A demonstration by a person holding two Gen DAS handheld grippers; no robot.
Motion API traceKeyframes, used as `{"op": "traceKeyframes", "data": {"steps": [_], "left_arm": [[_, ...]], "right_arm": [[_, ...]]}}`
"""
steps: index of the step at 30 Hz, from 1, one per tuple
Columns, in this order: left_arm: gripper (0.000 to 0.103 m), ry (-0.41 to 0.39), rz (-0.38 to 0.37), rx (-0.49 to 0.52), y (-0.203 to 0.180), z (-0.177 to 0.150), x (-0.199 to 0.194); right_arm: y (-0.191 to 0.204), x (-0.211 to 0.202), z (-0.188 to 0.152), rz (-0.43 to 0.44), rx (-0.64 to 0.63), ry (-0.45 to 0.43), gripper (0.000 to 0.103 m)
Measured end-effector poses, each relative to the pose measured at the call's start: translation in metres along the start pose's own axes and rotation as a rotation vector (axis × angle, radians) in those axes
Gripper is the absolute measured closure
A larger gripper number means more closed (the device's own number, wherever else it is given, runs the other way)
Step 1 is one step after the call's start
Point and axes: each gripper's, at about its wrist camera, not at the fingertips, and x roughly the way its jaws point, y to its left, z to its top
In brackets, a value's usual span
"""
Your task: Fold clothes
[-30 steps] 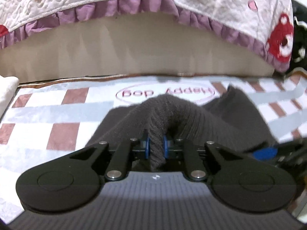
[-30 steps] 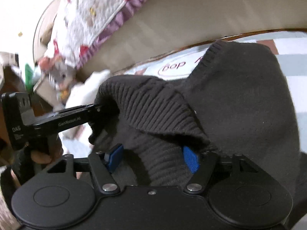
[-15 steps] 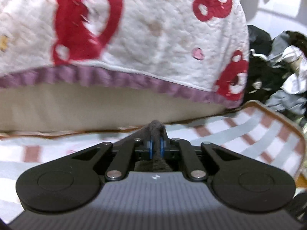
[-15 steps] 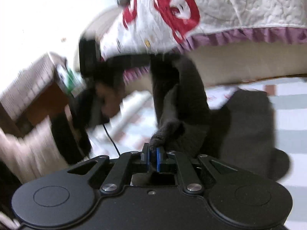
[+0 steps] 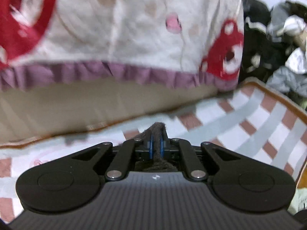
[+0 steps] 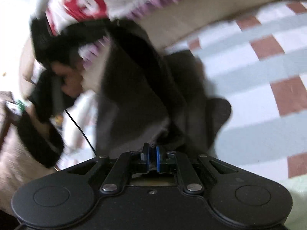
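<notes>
The right gripper [image 6: 152, 156], wide a second ago, now pinches the dark sweater [image 6: 138, 88]. The sweater hangs lifted off the checked mat [image 6: 249, 80] instead of lying heaped there.

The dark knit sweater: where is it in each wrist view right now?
Left wrist: dark knit sweater, only a tuft pinched in the left gripper, bottom centre.
Right wrist: sweater hangs across the centre from the right gripper.
Shared landmark: checked mat.
</notes>
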Motion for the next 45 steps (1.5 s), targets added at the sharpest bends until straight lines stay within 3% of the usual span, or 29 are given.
{"op": "traceKeyframes", "data": {"steps": [2,3,4,5,7,9,11,13,18,20,24,26,30,35,38,42,45], "left_arm": [[0.096,0.076,0.011,-0.025,0.003,-0.011,0.029],[0.096,0.106,0.017,-0.035,0.005,-0.018,0.041],[0.096,0.131,0.020,-0.042,0.005,-0.024,0.052],[0.095,0.143,0.028,-0.045,0.005,-0.028,0.057],[0.093,0.152,0.048,-0.046,0.004,-0.035,0.062],[0.091,0.155,0.066,-0.053,0.004,-0.040,0.063],[0.063,0.129,0.060,-0.066,0.005,-0.037,0.050],[0.045,0.090,0.048,-0.070,0.007,-0.033,0.031],[0.022,-0.058,0.037,-0.061,0.017,-0.035,-0.043],[0.022,-0.053,0.089,-0.057,0.028,-0.054,-0.068],[0.029,0.045,0.199,-0.021,0.052,-0.115,-0.113],[0.036,0.085,0.209,-0.028,0.063,-0.145,-0.136],[0.036,0.084,0.183,-0.052,0.074,-0.194,-0.163],[0.036,0.055,0.139,-0.116,0.076,-0.203,-0.159],[0.038,0.048,0.134,-0.129,0.079,-0.210,-0.151],[0.045,0.031,0.109,-0.197,0.087,-0.218,-0.150],[0.049,0.014,0.093,-0.246,0.094,-0.217,-0.150]], "right_arm": [[0.001,0.015,0.002,-0.070,-0.025,0.047,0.088],[0.000,0.019,0.005,-0.067,-0.024,0.052,0.088],[-0.004,0.019,0.005,-0.052,0.000,0.042,0.080],[-0.007,0.019,0.005,-0.037,0.024,0.033,0.069],[-0.012,0.021,0.007,-0.024,0.072,0.015,0.058],[-0.014,0.023,0.006,-0.053,0.089,0.009,0.057],[-0.014,0.020,0.008,-0.026,0.091,-0.005,0.057],[-0.011,0.018,0.009,0.013,0.077,-0.019,0.057],[0.002,0.023,0.009,0.004,0.007,-0.010,0.057],[0.003,0.031,0.009,-0.005,-0.006,0.024,0.057],[0.007,0.039,0.009,-0.015,-0.038,0.062,0.058],[0.009,0.042,0.009,-0.026,-0.058,0.070,0.058],[0.011,0.040,0.008,-0.031,-0.078,0.027,0.058],[0.020,0.020,0.010,-0.001,-0.102,-0.129,0.058],[0.027,0.017,0.008,0.018,-0.133,-0.147,0.058],[0.040,0.047,0.005,-0.046,-0.202,-0.068,0.058],[0.052,0.074,0.006,-0.144,-0.292,-0.020,0.058]]}}
